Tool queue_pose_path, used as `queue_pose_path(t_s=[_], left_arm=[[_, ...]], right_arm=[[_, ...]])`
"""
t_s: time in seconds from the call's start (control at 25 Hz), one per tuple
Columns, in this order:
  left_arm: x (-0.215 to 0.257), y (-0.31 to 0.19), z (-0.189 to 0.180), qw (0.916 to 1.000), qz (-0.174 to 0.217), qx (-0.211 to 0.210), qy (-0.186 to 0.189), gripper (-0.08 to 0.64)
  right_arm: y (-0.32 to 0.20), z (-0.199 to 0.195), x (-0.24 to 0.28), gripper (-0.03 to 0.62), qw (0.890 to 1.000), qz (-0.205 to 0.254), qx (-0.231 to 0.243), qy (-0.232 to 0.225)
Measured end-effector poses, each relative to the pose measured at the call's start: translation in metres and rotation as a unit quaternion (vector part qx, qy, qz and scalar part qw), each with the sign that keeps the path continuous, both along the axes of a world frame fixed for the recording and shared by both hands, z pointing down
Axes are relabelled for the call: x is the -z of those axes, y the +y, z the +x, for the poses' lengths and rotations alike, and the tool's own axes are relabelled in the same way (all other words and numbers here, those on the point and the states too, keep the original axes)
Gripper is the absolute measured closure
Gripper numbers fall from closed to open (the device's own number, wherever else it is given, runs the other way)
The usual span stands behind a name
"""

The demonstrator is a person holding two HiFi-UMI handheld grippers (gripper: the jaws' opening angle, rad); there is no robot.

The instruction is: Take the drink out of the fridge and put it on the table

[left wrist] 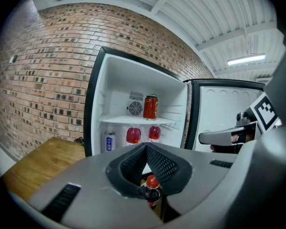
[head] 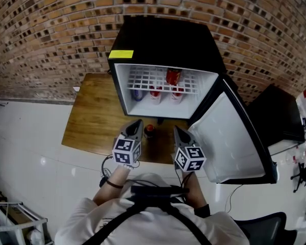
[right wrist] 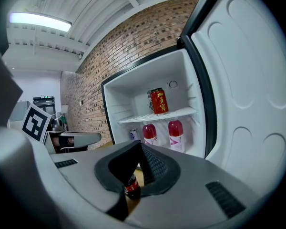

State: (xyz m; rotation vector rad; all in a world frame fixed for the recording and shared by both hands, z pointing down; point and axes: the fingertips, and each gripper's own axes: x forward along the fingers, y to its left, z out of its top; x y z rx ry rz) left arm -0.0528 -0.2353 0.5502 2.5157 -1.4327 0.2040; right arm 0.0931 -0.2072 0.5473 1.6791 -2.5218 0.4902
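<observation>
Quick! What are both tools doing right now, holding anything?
Left tool: closed, holding nothing.
Right tool: closed, holding nothing.

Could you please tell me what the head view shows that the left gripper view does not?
Head view only: the yellow label on the fridge top, the person's torso. Left gripper view only: the fan in the fridge's back wall, a ceiling light. Both: the open fridge, the red can on its shelf, the red-capped bottle on the table.
</observation>
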Motion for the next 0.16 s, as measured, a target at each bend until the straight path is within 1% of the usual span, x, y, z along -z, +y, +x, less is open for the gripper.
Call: queue_pose_path(t_s=[0.16], left_arm=[[-0.0045,-0.0003,-0.0016,1.0,-0.004,0.0,0.001,0.558]], right_arm=[[-0.0005,-0.0011,-0.0014,0.58,1.0,-0.002,-0.001,0.0]])
